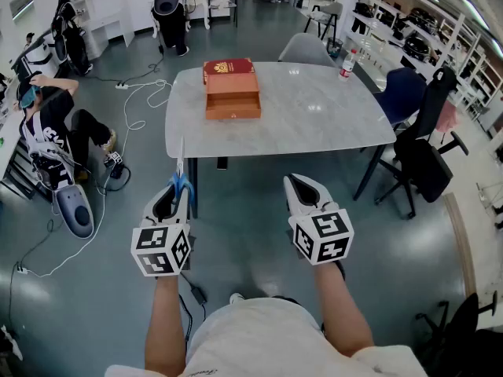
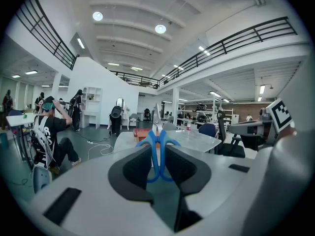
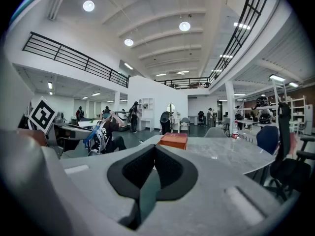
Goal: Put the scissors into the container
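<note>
1. Head view: two claws, one pair of scissors, one container. The left claw (image 1: 174,201) grips the scissors (image 1: 181,181). The orange container (image 1: 233,96) sits open on the bench (image 1: 314,124), well apart.
2. Left gripper view: blue handles pinched between the jaws, blade poking out beyond.
3. Right gripper view: the right claw (image 3: 154,154) is closed tight, with nothing in it.

Head view looks steeply down; both gripper views face level toward the shared table (image 1: 314,108).

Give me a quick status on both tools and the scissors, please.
Left tool shut on scissors, blades forward. Right tool shut, empty. Orange box open on table ahead, not reached. Nothing blocking.
</note>
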Action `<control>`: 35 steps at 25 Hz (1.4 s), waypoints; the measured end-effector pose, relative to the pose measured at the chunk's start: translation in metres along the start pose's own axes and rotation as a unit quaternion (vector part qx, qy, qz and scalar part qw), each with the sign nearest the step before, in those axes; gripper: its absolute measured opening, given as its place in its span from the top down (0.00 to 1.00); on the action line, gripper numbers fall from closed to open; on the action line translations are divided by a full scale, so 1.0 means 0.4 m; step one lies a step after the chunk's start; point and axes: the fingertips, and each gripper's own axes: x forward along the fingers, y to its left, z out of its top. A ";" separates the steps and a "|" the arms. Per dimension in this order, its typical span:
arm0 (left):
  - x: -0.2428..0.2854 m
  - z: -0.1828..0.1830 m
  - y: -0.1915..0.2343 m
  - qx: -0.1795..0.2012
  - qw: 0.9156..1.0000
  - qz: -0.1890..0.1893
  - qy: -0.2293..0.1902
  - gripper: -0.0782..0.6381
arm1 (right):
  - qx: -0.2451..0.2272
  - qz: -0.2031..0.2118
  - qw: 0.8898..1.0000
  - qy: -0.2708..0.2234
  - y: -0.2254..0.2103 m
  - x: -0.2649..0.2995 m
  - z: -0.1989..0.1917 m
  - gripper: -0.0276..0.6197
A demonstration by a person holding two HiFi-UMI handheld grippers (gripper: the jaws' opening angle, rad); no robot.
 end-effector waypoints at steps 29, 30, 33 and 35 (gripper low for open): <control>0.347 0.082 0.019 0.014 0.999 0.015 0.040 0.78 | 0.016 0.035 0.999 0.017 -0.217 0.312 0.039 0.95; 0.365 0.088 0.011 0.015 0.999 0.017 0.041 0.78 | 0.017 0.037 0.999 0.017 -0.236 0.323 0.043 0.95; 0.415 0.105 -0.001 0.015 0.999 0.023 0.046 0.78 | 0.019 0.043 0.999 0.017 -0.284 0.360 0.056 0.95; 0.444 0.113 -0.001 0.015 0.998 0.028 0.048 0.78 | 0.021 0.048 0.998 0.017 -0.306 0.386 0.062 0.95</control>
